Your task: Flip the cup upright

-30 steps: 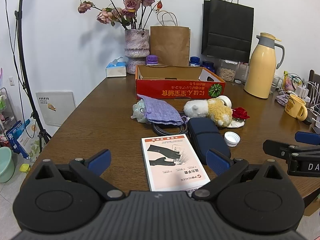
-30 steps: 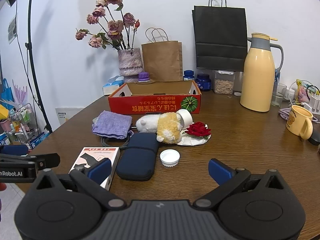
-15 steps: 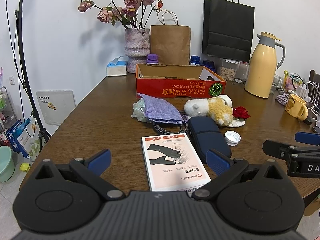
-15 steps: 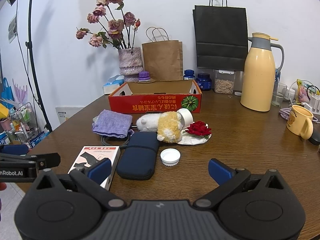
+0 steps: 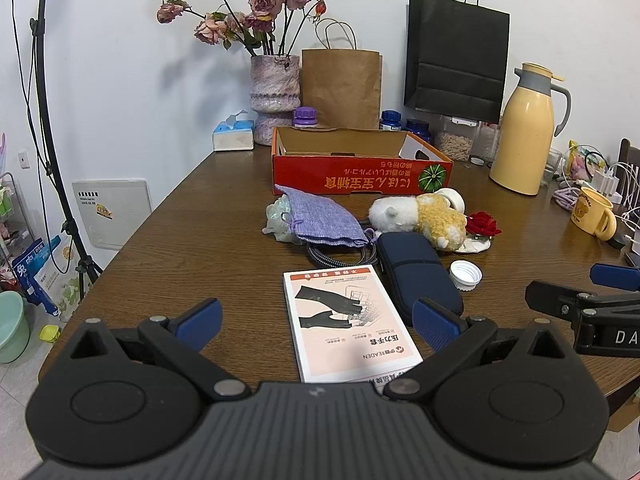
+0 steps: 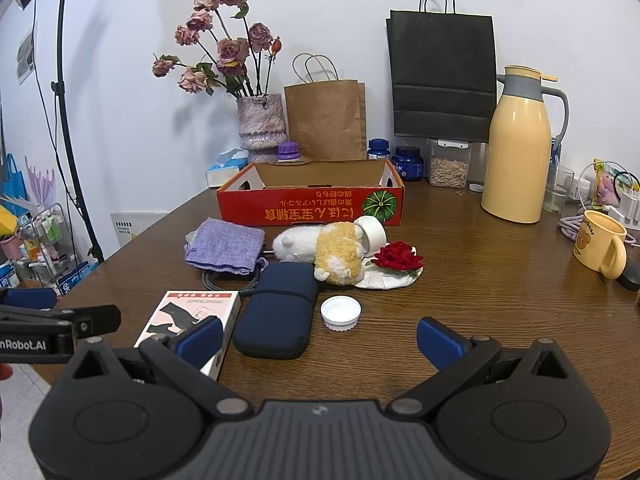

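While spread wide and empty, two grippers, left (image 5: 316,318) and right (image 6: 319,338); one yellow cup (image 6: 599,245).

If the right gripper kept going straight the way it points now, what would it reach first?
Most likely the white bottle cap, which lies just ahead between the open fingers of the right gripper. The dark blue zip case sits slightly left of that line. Depth is uncertain in this fisheye view.
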Motion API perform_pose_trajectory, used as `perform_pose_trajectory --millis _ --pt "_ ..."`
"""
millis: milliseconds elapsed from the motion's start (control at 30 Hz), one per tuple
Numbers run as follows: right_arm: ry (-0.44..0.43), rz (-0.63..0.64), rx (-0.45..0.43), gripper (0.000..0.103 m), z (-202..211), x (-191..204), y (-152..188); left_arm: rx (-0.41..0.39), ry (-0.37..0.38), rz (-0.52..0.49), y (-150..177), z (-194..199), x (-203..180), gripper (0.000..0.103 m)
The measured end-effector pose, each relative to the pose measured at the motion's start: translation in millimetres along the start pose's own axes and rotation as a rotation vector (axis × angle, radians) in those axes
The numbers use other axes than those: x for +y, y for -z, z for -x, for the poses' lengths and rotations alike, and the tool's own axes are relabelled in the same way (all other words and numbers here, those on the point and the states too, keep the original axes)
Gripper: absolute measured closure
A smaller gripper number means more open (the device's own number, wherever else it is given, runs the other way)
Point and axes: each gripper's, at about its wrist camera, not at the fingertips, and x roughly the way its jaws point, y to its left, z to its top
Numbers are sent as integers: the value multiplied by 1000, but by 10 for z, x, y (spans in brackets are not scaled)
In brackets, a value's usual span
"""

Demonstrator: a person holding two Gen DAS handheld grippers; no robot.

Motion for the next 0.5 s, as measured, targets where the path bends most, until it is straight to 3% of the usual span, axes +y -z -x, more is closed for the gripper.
perform_pose_trajectory --millis 500 --pt "2 1 1 0 -3 24 13 1 0 0 -4 -1 -4 0"
